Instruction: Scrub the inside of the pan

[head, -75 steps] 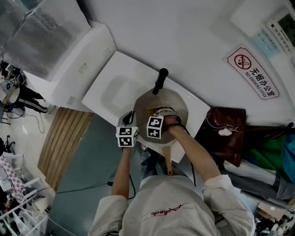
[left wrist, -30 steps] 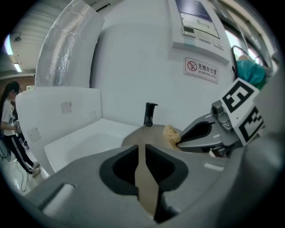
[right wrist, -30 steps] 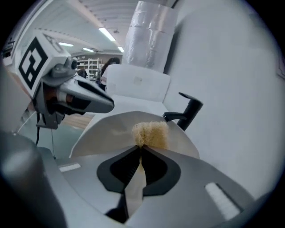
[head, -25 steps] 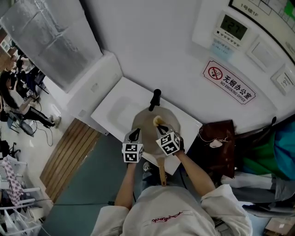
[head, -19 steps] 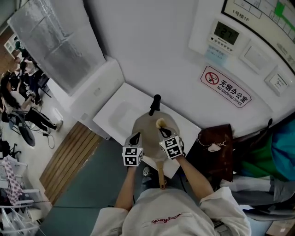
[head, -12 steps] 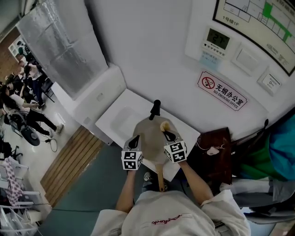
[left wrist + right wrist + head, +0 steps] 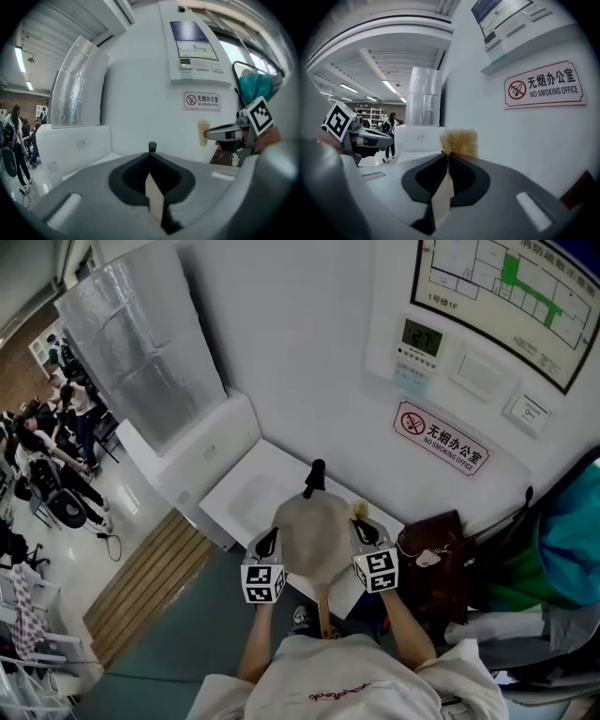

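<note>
Clamping the sponge (image 7: 459,141) in the right gripper (image 7: 359,524), jaws pressing together on its lower edge and leaving the yellow tuft standing past the tips. Looking down on the white table (image 7: 246,495) against the wall, with the pan (image 7: 314,538) sitting at its near edge, seemingly open side up. Pointing the black handle (image 7: 317,473) away, toward the wall, so running the pan's long axis straight ahead. Flanking the pan with the 2 grippers: left gripper (image 7: 268,538) just beside the left rim, jaws together with nothing showing between them; right one just beside the right rim, sponge apart from the metal. Judging the scrub as not under way at this instant. Needing, probably, a move of the sponge leftward and down to reach the inside, with the left gripper close enough for steadying the rim.
</note>
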Motion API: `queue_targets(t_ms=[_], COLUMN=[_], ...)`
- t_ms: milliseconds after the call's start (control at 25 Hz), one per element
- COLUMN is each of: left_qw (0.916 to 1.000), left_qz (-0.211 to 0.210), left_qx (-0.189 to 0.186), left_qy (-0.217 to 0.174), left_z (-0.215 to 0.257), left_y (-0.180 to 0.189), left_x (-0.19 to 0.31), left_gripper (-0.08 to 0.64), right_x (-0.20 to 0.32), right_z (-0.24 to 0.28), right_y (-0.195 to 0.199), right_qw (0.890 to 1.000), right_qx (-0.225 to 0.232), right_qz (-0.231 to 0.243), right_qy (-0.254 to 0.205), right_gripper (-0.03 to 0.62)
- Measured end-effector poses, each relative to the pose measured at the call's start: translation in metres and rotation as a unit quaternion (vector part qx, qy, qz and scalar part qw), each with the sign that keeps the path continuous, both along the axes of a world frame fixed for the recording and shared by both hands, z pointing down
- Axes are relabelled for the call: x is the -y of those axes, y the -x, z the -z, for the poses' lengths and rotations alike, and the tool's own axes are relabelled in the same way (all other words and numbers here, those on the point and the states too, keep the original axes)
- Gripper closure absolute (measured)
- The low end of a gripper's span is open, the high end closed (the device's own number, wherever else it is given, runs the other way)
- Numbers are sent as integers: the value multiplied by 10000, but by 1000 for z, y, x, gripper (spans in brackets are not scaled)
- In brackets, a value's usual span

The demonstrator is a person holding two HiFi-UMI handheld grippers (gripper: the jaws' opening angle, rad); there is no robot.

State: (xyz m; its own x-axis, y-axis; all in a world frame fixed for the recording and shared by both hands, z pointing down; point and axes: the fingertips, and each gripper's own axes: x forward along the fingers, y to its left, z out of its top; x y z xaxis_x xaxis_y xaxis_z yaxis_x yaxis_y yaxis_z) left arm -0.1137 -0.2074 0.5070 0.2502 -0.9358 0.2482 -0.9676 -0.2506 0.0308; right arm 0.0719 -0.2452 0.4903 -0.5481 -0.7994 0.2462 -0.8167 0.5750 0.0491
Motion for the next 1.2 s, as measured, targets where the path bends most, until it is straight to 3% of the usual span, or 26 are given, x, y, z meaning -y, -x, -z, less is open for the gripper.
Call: queue_targets(t_ms=[320,1200], left_qw=[9997,9995], left_qz=[149,234], left_qx=[84,76], left_qy=[-175,-204], left_z=[11,10], left_y=[5,-5], left_x=[-18,-38], left_gripper=[560,560], right_x=[-14,-33], right_z=[18,12], right_y=[-35,-40], right_qw=[9993,9995], right_qx=[143,122], right_qz=[-260,-212], right_qy=[-211,-193], right_gripper=[569,569])
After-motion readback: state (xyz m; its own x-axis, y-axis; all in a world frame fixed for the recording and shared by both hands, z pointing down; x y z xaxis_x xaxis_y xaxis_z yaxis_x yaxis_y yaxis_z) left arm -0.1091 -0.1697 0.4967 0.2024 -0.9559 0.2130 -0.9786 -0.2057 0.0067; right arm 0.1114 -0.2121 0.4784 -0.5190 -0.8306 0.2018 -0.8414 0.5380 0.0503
